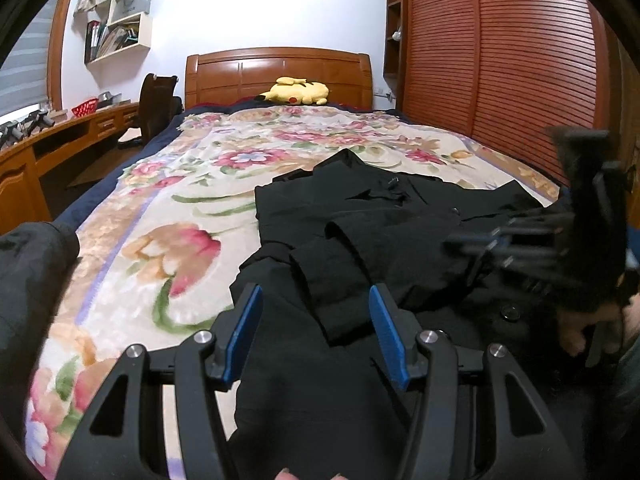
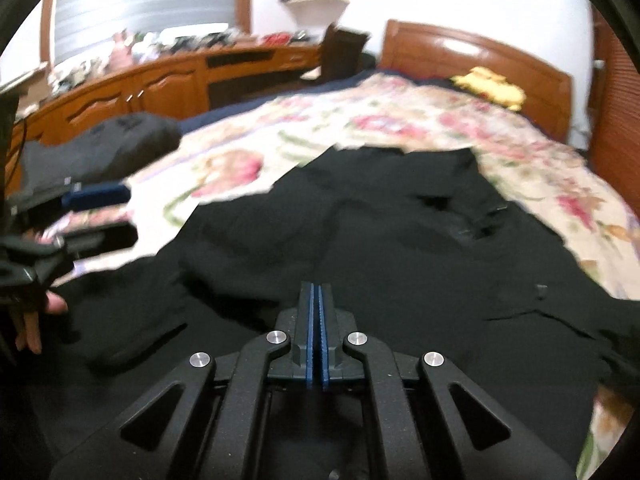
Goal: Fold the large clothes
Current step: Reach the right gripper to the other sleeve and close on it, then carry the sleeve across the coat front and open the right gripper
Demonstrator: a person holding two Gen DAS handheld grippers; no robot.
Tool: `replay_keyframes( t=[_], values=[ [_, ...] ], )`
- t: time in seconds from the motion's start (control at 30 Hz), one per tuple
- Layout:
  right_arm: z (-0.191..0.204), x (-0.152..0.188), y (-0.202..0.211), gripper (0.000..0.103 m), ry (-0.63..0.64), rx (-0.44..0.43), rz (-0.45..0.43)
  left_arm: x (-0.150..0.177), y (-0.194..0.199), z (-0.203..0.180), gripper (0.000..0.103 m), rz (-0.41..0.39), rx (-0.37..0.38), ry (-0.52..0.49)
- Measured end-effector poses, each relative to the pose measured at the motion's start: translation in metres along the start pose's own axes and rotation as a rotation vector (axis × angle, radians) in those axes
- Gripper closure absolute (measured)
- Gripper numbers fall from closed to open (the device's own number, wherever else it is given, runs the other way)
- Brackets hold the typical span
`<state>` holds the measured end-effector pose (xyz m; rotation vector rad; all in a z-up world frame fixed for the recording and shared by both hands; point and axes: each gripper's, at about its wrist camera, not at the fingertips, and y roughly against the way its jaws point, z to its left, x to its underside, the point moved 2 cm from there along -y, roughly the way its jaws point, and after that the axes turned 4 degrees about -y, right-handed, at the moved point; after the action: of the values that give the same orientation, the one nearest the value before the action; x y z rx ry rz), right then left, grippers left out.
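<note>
A large black garment (image 1: pixel 360 220) with buttons lies crumpled on the near right part of a floral blanket (image 1: pixel 168 216). My left gripper (image 1: pixel 316 304) is open, its blue pads (image 1: pixel 244 328) standing apart on either side of a folded sleeve of the garment without pressing on it. It also shows at the left edge of the right wrist view as the left gripper (image 2: pixel 104 216), jaws apart. My right gripper (image 2: pixel 316 292) is shut, pads together just above the black garment (image 2: pixel 360 220), and no cloth shows between them. It appears blurred at the right, as the right gripper (image 1: pixel 480 244), held by a hand (image 1: pixel 584 324).
A yellow plush toy (image 1: pixel 296 92) lies by the wooden headboard (image 1: pixel 280 72). A slatted wooden wardrobe (image 1: pixel 500 60) runs along the bed's right side; a desk (image 1: pixel 60 136) and dark chair (image 1: pixel 156 108) stand on the left. A dark bundle (image 2: pixel 120 136) sits at the bed's near left.
</note>
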<state>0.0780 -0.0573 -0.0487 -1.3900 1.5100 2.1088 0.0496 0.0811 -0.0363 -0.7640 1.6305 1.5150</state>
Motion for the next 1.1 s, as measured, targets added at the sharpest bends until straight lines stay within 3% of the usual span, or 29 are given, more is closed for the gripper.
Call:
replay_keyframes(
  t=[0.17,0.37,0.4,0.43,0.5,0.53,0.67,0.77,0.87,0.9,0.97,1.1],
  values=[
    [-0.032,0.002,0.044,0.103,-0.095,0.086,-0.094,-0.002,0.005,-0.005,0.049,-0.017,0.025,0.001],
    [-0.041,0.003,0.046,0.102,-0.075,0.110,-0.047,-0.004,0.012,-0.005,0.049,-0.037,0.030,0.003],
    [-0.038,0.003,0.042,0.094,-0.063,0.104,-0.028,-0.004,0.013,-0.005,0.049,-0.037,0.027,0.003],
    [-0.034,0.004,0.036,0.075,-0.049,0.100,-0.006,-0.003,0.014,-0.003,0.049,-0.038,0.022,0.004],
    [-0.025,0.004,0.024,0.047,-0.026,0.089,0.021,-0.002,0.016,-0.001,0.049,-0.039,0.020,0.009],
    [-0.020,0.004,0.018,0.046,-0.018,0.065,0.034,-0.002,0.017,0.002,0.049,-0.041,0.019,0.015],
    [0.002,0.005,-0.012,0.046,0.009,-0.016,0.117,-0.001,0.017,0.007,0.049,-0.036,0.021,0.034],
    [0.015,0.006,-0.030,0.050,0.054,-0.024,0.175,0.001,0.016,0.009,0.049,-0.033,0.020,0.033],
    [0.025,0.011,-0.047,0.078,0.126,0.011,0.236,0.001,0.016,0.009,0.049,-0.033,0.021,0.032],
    [0.025,0.013,-0.049,0.099,0.142,0.023,0.244,0.000,0.016,0.008,0.049,-0.033,0.021,0.034],
    [0.022,0.013,-0.047,0.102,0.143,0.018,0.234,0.001,0.016,0.008,0.049,-0.032,0.025,0.030],
    [0.005,0.004,-0.013,0.103,0.038,0.002,0.089,0.001,0.016,0.003,0.049,-0.033,0.036,0.009]
  ],
)
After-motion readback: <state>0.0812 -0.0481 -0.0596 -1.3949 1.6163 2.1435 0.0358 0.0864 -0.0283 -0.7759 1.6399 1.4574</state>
